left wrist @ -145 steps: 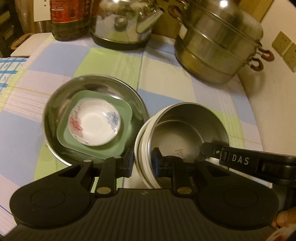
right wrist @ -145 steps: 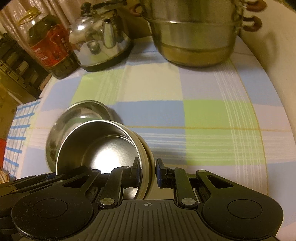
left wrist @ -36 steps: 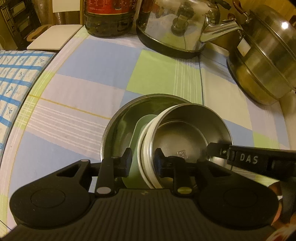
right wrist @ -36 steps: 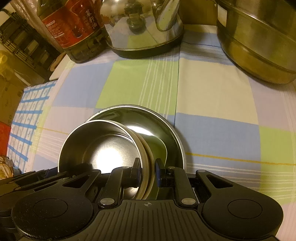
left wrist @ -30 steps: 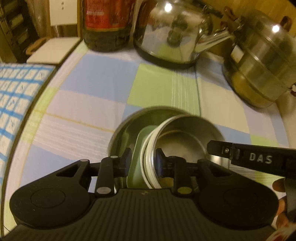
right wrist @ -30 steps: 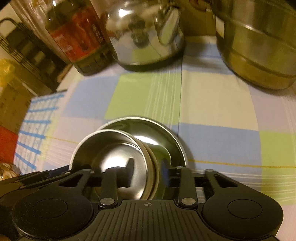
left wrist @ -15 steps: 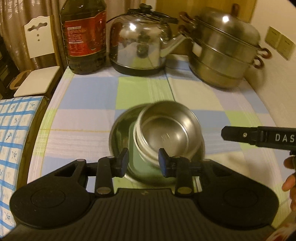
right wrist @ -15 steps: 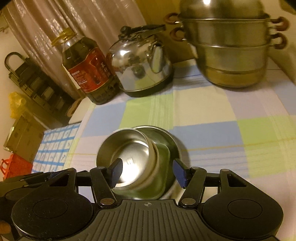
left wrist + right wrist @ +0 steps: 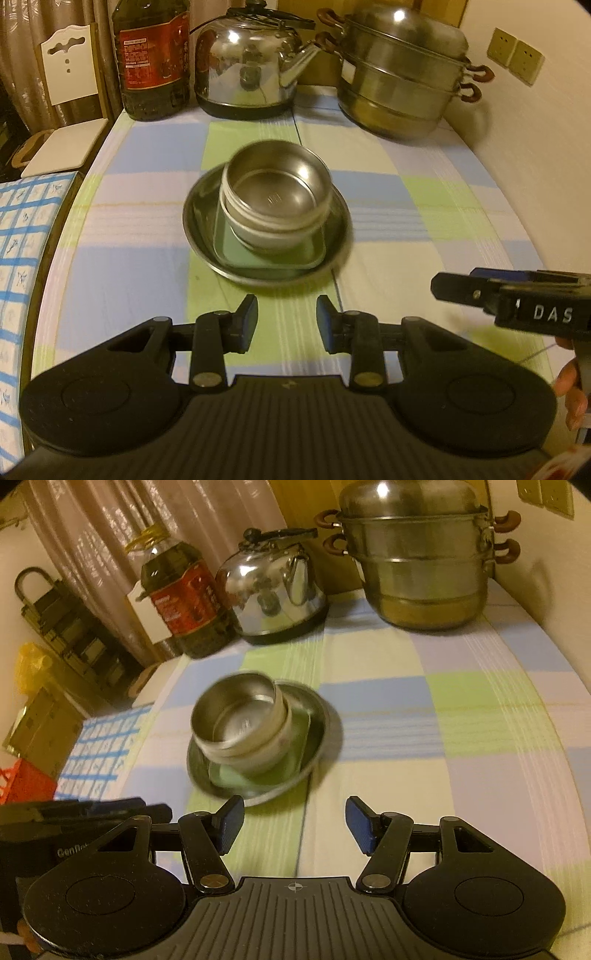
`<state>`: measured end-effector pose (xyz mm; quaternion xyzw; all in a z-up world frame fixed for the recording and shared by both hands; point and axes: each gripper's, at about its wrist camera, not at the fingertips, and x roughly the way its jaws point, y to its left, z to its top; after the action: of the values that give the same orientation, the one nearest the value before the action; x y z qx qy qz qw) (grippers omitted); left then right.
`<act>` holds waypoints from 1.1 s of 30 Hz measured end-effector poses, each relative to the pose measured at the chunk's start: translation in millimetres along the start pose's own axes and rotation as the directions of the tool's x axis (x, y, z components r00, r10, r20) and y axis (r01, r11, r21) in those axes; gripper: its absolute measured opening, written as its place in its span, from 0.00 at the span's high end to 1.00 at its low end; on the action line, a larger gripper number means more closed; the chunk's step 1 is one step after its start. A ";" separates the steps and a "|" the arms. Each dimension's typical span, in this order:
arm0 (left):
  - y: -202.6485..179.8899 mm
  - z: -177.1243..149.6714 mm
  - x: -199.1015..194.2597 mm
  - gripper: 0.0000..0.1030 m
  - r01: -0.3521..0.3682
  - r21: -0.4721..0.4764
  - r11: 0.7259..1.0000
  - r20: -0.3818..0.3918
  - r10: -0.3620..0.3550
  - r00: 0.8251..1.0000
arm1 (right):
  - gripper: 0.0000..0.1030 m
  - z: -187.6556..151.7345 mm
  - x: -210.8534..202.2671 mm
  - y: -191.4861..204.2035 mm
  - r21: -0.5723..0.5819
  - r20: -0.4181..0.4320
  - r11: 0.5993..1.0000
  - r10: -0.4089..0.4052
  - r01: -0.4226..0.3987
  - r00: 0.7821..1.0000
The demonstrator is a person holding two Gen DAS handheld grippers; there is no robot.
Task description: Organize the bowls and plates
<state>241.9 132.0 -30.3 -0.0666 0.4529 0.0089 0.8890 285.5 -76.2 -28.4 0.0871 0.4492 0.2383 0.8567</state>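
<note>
Checked tablecloth (image 9: 424,206) covers the table, with an oil bottle (image 9: 151,59), kettle (image 9: 247,66) and steamer pot (image 9: 402,81) along its far edge from 11 to 1 o'clock. At centre, a steel bowl (image 9: 275,192) sits in a white bowl (image 9: 258,230) on a green plate (image 9: 269,254) inside a steel dish (image 9: 336,229). Both claws stand apart from the stack at 6 o'clock, holding nothing: left gripper (image 9: 286,319) narrowly parted, right gripper (image 9: 295,823) wider.
</note>
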 end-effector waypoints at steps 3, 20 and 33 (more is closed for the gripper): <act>-16.6 -15.8 -11.2 0.70 -0.005 -0.004 1.000 0.001 0.005 1.000 | 0.41 -16.4 -13.0 -6.9 -0.003 -0.018 1.000 0.007 -0.007 1.000; -99.5 -107.3 -81.1 0.70 -0.074 -0.075 0.994 0.025 0.076 0.997 | 0.41 -101.7 -108.3 -32.7 -0.116 -0.019 0.993 0.031 -0.033 0.999; -130.6 -135.2 -99.7 0.70 -0.052 -0.043 0.998 0.019 0.053 0.998 | 0.41 -137.3 -133.7 -47.8 -0.145 -0.039 0.989 -0.001 -0.005 0.999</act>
<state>84.4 -10.1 -14.0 -0.0738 0.4452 0.0425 0.8914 125.4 -191.8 -28.2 0.0205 0.4474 0.2729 0.8515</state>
